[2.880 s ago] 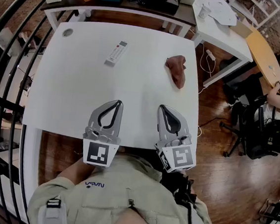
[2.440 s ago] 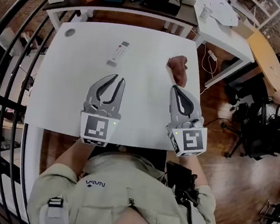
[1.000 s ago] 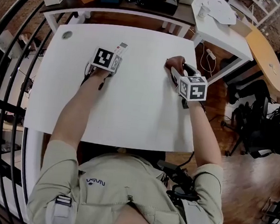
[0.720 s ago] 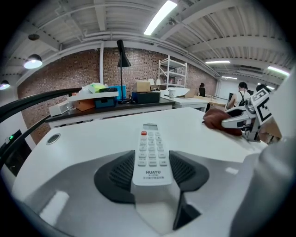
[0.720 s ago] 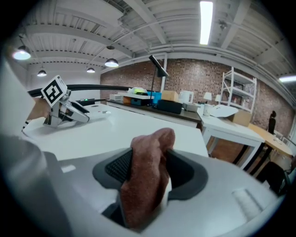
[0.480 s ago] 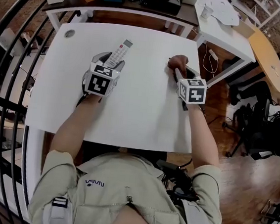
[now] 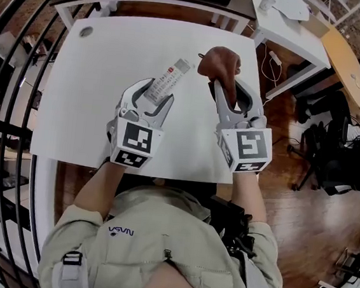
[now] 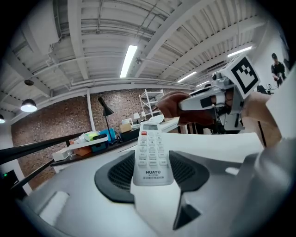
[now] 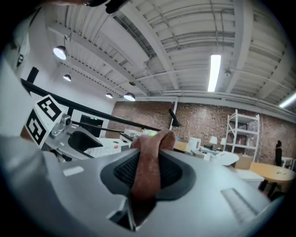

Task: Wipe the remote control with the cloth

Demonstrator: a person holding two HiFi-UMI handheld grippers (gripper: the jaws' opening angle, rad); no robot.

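on the left, the left gripper (image 7: 154, 93) is clenched on the white remote control (image 8: 150, 155): its two pads press the sides of the remote near its lower end, the button face looks up, and the far end sticks out past the jaws over the white table (image 7: 89, 98). on the right, the right gripper (image 7: 226, 91) has its jaws closing on the brown cloth (image 9: 149, 162), which is pinched between the pads. the cloth bunches in a lump past the tips, just beside the far end of the remote.
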